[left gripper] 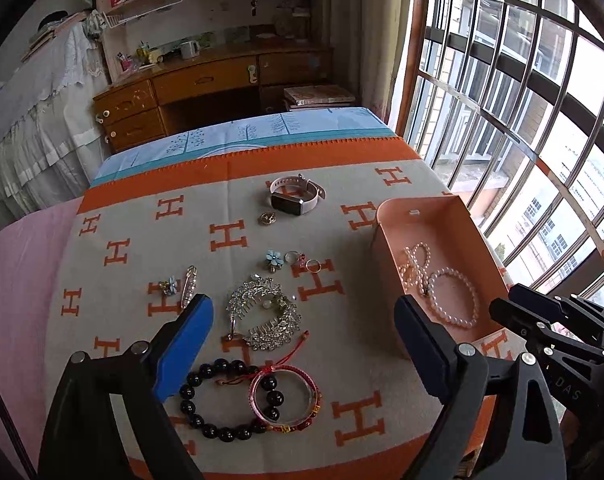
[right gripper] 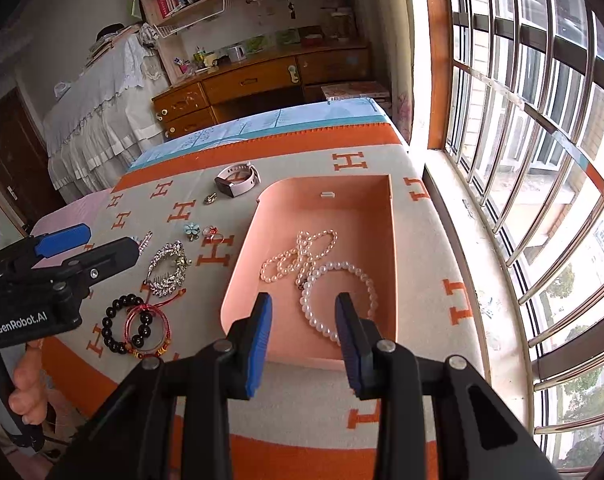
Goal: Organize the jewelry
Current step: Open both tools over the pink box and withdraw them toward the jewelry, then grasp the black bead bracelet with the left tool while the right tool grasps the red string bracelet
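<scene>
Jaws of the left gripper [left gripper: 304,354] stand wide apart above the rhinestone comb [left gripper: 265,314], holding nothing; right gripper [right gripper: 304,330] jaws part-open, empty, over the peach box [right gripper: 382,200]; white pearl bracelet [right gripper: 338,298] lies inside.

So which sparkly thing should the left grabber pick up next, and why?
Probably lower the open left gripper onto the crystal hair comb, which lies right between its fingers on the blanket. Only pearl strands are in the pink box so far.
</scene>
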Demonstrator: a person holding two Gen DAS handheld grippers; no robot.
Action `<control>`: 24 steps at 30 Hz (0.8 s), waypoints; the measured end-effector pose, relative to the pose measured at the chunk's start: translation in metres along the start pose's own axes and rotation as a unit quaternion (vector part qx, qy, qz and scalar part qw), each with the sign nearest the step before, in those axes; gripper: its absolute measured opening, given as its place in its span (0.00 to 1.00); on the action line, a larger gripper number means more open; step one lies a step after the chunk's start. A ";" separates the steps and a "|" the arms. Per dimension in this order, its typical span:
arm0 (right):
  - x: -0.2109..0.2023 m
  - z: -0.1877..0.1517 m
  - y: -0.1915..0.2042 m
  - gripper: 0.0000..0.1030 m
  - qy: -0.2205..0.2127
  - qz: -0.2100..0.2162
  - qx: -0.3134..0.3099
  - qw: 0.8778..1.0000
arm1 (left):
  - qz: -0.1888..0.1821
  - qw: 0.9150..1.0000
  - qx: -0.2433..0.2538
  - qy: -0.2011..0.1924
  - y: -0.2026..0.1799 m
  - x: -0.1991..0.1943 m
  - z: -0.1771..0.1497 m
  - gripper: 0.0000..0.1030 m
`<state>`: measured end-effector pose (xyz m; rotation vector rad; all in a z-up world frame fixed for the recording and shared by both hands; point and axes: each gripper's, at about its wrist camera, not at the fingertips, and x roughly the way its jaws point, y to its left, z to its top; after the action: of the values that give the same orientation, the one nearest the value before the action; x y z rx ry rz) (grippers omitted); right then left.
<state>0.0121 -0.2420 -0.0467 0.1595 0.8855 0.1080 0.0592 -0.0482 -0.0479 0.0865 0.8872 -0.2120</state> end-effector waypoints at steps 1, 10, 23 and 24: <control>-0.001 0.001 0.003 0.32 -0.003 0.001 -0.001 1.000 | 0.005 1.000 -0.009 -0.002 0.009 -0.003 -0.001 0.88; 0.001 0.020 0.044 0.32 -0.011 0.030 -0.026 0.999 | 0.084 0.992 -0.093 -0.032 0.102 -0.034 -0.018 0.88; 0.060 0.007 0.124 0.32 0.102 0.103 -0.132 0.981 | 0.077 0.990 -0.101 0.061 0.141 0.013 -0.066 0.88; 0.066 0.004 0.126 0.32 0.110 0.105 -0.137 0.979 | 0.072 0.990 -0.099 0.069 0.140 0.018 -0.069 0.88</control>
<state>0.0529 -0.1079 -0.0711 -0.0177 1.0636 0.4489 0.0485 0.0965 -0.1076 -0.0192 1.0305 0.0176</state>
